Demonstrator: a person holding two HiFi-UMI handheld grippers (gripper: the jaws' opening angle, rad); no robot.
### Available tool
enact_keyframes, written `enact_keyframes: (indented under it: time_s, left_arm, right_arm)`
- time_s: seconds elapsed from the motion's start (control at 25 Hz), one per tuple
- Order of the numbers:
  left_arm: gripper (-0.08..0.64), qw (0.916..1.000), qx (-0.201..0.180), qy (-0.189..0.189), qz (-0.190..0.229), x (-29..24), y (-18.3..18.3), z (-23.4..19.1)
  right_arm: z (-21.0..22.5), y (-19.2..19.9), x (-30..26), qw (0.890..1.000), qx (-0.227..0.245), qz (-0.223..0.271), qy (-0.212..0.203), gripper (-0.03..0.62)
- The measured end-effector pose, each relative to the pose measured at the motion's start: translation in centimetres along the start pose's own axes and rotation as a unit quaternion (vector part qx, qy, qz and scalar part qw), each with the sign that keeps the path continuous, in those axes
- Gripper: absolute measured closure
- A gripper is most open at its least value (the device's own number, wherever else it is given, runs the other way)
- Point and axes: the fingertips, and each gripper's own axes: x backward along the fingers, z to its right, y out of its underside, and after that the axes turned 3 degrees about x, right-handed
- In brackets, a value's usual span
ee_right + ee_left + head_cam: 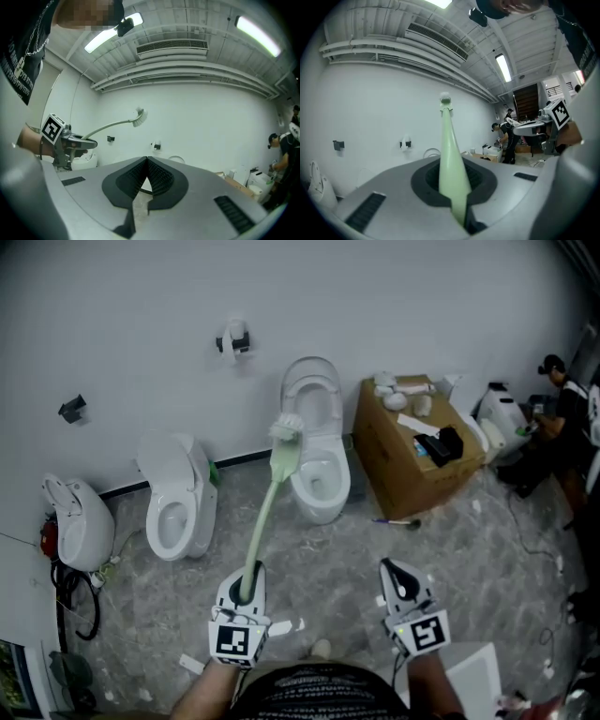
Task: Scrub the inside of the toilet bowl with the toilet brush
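Head view: the left claw (249, 581) is clamped on the end of the pale green toilet brush (268, 504). The handle slants up and away, and its white bristle head hangs in the air in front of the raised lid, above the toilet bowl (321, 512) and not touching it. The right claw (397, 579) is beside the left one, apart from the brush. The person's body cuts off the bottom edge. There is open floor (328, 554) between the claws and the bowl. A cardboard box (412, 463) stands close on the bowl's right, and a second toilet (178, 510) stands apart on its left. Another person is half cut off at the right edge.

Left gripper view: both jaws press on the green handle. The brush head is small and blurred at the far tip. The claw's grey body hides the floor and most of the toilet, and only a thin curve of rim shows.

Right gripper view: the jaws are together at their tips with nothing between them. The claw's body again covers the floor, and the brush arcs across the white wall at upper left.
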Motion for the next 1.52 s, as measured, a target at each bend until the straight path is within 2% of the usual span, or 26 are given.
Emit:
enact_keyframes:
  time_s: [0.24,0.48,0.64,1.28,1.52]
  left_arm:
    - [0.558,0.9999,-0.004,0.009,0.009,-1.5,-0.8,1.5]
    - [0.558,0.9994,-0.020,0.026,0.010,-1.4,-0.6,2.3]
    - [0.558,0.9995,-0.007,0.027,0.016,-1.3,-0.6,2.3]
    - [0.558,0.9998,0.013,0.011,-0.013,-5.6,2.0,-2.3]
    - [0.558,0.9997,0.018,0.010,-0.016,-8.8,1.5,-4.2]
  right_arm:
    - [2.4,0.6,-1.1,1.000,-0.018,0.006,-0.005,0.588]
    - [2.2,1.2,-1.9,0.999,-0.029,0.009,-0.025,0.588]
    - [2.0,1.1,-1.9,0.999,-0.037,0.015,-0.024,0.588]
    - [3.6,1.9,-6.7,0.999,-0.031,-0.003,-0.012,0.588]
    - [5.2,1.2,-9.9,0.999,-0.033,-0.004,-0.011,0.588]
